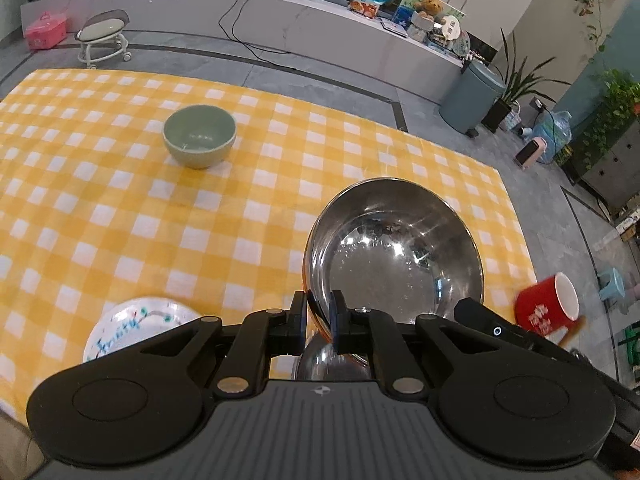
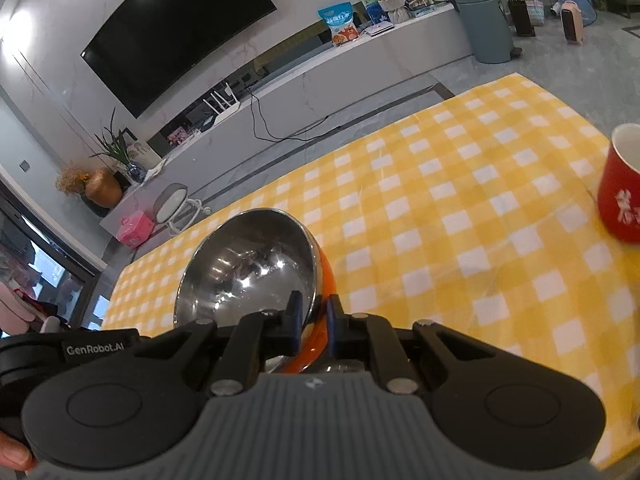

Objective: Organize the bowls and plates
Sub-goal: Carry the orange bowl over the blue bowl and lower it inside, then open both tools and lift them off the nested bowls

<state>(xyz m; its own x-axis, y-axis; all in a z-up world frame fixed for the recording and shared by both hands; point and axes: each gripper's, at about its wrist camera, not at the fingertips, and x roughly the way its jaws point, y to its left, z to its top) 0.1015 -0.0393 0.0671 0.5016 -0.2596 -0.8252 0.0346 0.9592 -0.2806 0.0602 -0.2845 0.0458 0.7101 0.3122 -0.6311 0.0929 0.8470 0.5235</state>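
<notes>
My left gripper (image 1: 319, 312) is shut on the near rim of a steel bowl with an orange outside (image 1: 394, 248), held above the yellow checked tablecloth (image 1: 120, 216). My right gripper (image 2: 314, 316) is shut on the rim of a like steel bowl with an orange outside (image 2: 248, 272), tilted above the cloth (image 2: 460, 208). A green ceramic bowl (image 1: 199, 136) stands upright at the far left of the table. A white patterned plate (image 1: 136, 326) lies near the front edge, left of my left gripper. Another steel surface (image 1: 320, 360) shows under the left fingers.
A red mug (image 1: 548, 304) sits at the table's right edge, blurred; it also shows in the right wrist view (image 2: 620, 192). Beyond the table are a stool (image 1: 104, 36), a grey bin (image 1: 472, 96) and a long low cabinet (image 1: 280, 12).
</notes>
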